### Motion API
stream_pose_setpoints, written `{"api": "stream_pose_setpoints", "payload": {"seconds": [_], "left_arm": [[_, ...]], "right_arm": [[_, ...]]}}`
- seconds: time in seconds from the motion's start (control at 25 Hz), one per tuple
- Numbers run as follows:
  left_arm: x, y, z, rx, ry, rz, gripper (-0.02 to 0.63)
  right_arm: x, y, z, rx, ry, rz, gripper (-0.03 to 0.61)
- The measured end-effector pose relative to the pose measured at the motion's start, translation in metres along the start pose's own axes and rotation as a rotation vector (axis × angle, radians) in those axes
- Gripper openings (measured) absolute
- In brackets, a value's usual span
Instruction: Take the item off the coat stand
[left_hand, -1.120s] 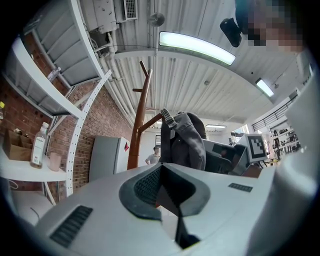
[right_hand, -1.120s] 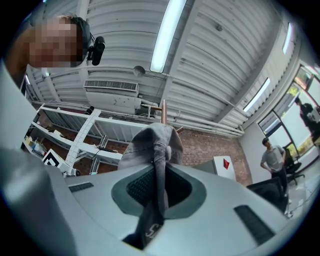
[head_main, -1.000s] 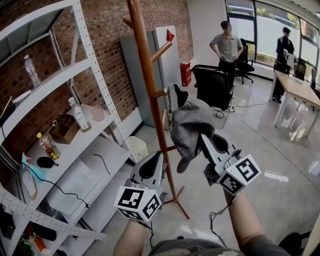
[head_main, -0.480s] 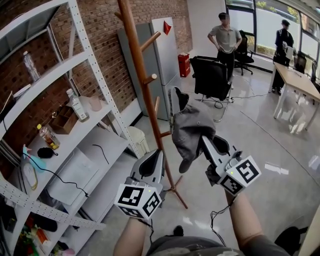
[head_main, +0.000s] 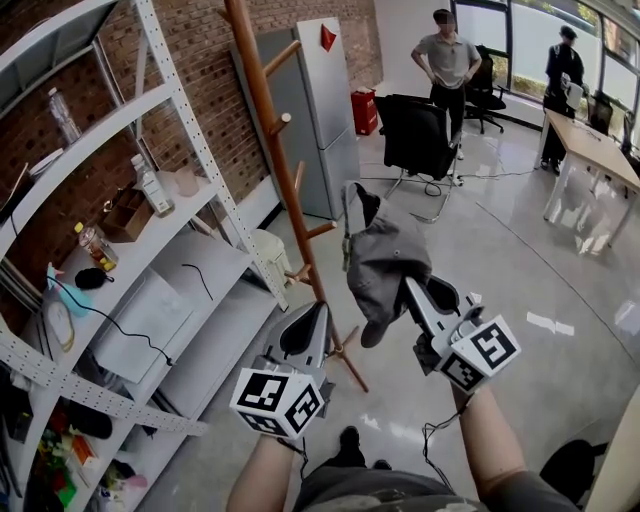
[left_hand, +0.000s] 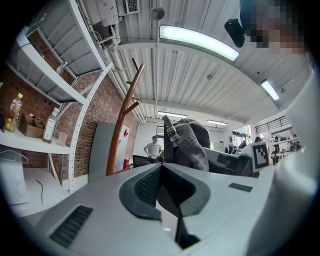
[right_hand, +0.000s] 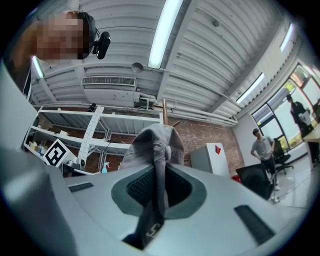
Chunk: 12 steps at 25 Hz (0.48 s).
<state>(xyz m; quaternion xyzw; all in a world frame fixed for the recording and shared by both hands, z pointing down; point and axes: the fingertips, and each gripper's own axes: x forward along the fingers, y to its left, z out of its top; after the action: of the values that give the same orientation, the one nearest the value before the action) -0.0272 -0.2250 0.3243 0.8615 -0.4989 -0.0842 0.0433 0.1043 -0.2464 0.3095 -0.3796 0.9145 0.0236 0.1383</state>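
Observation:
A grey cap (head_main: 385, 262) hangs from my right gripper (head_main: 408, 287), whose jaws are shut on its fabric. In the right gripper view the cap (right_hand: 152, 147) stands pinched between the pads, with a strap trailing down. The brown wooden coat stand (head_main: 268, 140) rises to the left of the cap, and its pegs are bare and apart from the cap. My left gripper (head_main: 318, 312) is lower left of the cap, shut with nothing in it. From the left gripper view, the cap (left_hand: 189, 142) shows to the right of the stand (left_hand: 121, 127).
A white metal shelving unit (head_main: 190, 150) with bottles and boxes fills the left side. Behind the stand is a grey cabinet (head_main: 325, 100). A black chair (head_main: 415, 135), two standing persons (head_main: 445, 60) and a desk (head_main: 600, 160) are at the back right.
Both grippers and the cap have drawn back and down from the coat stand. The cap, which was close to a peg, now hangs apart from it.

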Motion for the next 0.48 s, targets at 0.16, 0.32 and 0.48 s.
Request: {"api": "stream_pose_setpoints", "payload": {"seconds": [0.16, 0.32, 0.48], "left_arm": [[-0.019, -0.018, -0.006, -0.003, 0.006, 0.02, 0.008], [-0.037, -0.033, -0.015, -0.002, 0.02, 0.037, 0.008], [-0.049, -0.041, -0.024, -0.006, 0.037, 0.046, 0.008]], "right_arm": [[-0.023, 0.011, -0.008, 0.015, 0.019, 0.011, 0.031], [-0.04, 0.021, -0.016, 0.031, 0.031, 0.028, 0.031], [-0.05, 0.031, -0.024, 0.031, 0.033, 0.045, 0.031]]}}
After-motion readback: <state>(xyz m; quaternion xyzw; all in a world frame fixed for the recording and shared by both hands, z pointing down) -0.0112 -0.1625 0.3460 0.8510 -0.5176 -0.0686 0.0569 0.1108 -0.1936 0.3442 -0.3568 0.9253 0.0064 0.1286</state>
